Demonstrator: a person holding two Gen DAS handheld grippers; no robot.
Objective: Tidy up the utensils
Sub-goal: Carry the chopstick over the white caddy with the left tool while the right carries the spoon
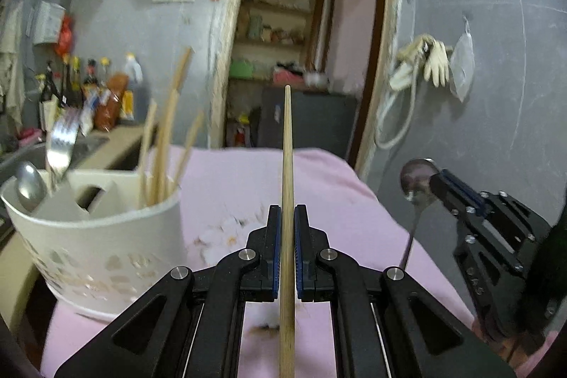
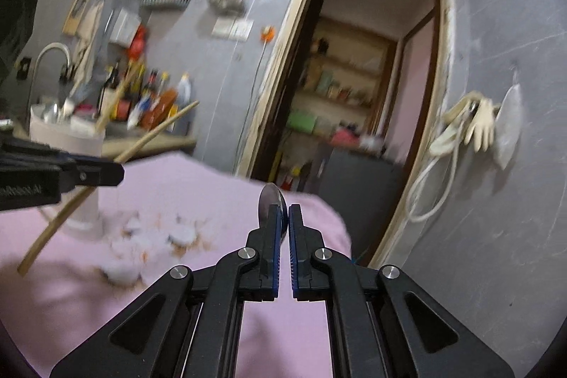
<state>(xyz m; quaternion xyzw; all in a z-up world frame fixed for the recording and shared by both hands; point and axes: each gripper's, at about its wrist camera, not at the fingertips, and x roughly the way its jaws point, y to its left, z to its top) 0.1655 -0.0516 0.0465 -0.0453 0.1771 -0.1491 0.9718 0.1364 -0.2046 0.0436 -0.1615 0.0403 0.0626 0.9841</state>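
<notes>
Both grippers loaded, above the pink cloth — transfer to the holder pending.

Left gripper (image 1: 287, 211): jaws pressed together on a single wooden chopstick (image 1: 287, 165), which runs straight up the centre of the left wrist frame. Right gripper (image 2: 282, 211): jaws closed on a metal spoon (image 2: 270, 201), bowl showing just past the fingertips; in the left view the same spoon sits at right of frame, handle hanging down. White utensil holder (image 1: 99, 225) stands at lower left on the pink cloth (image 1: 230, 172), already holding chopsticks, a fork and a spoon in separate sections. Judged step: carrying items to the holder. Next move likely calls for swinging the chopstick left, tipping it upright over the chopstick section, then opening — the spoon to the spoon side.
</notes>
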